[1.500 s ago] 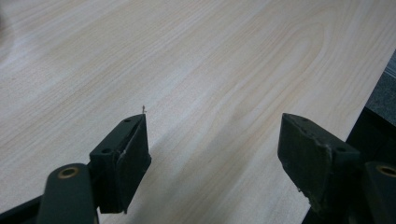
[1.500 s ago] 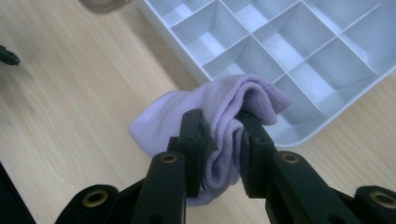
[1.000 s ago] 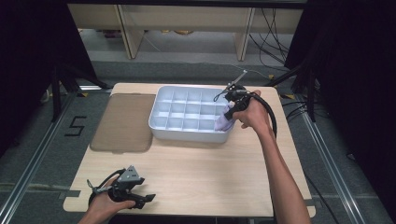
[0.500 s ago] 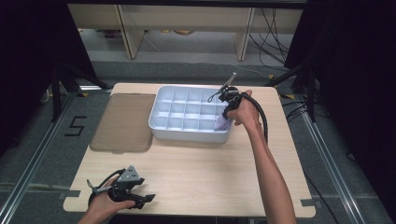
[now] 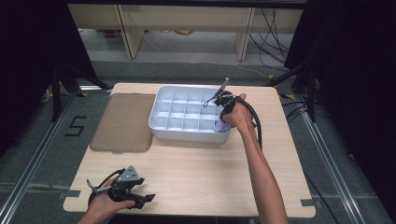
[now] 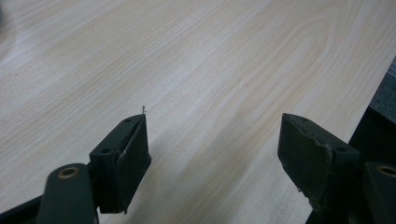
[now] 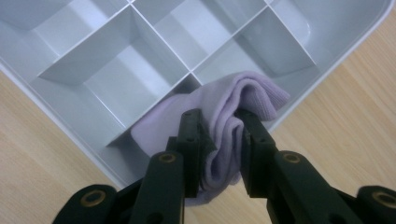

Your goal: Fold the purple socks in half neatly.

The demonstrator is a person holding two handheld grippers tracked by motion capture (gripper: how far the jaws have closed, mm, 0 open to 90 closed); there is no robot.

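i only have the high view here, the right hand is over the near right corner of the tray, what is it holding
Observer: The right gripper is shut on a folded lilac cloth, which looks like a sock.
Operator: is the cloth in a compartment yet
Observer: Part of it hangs into the corner compartment of the white tray; the rest is bunched up between the jaws above the rim.
Operator: and the left gripper, anything in it
Observer: Nothing. The left gripper is open, with bare wooden table between its jaws.
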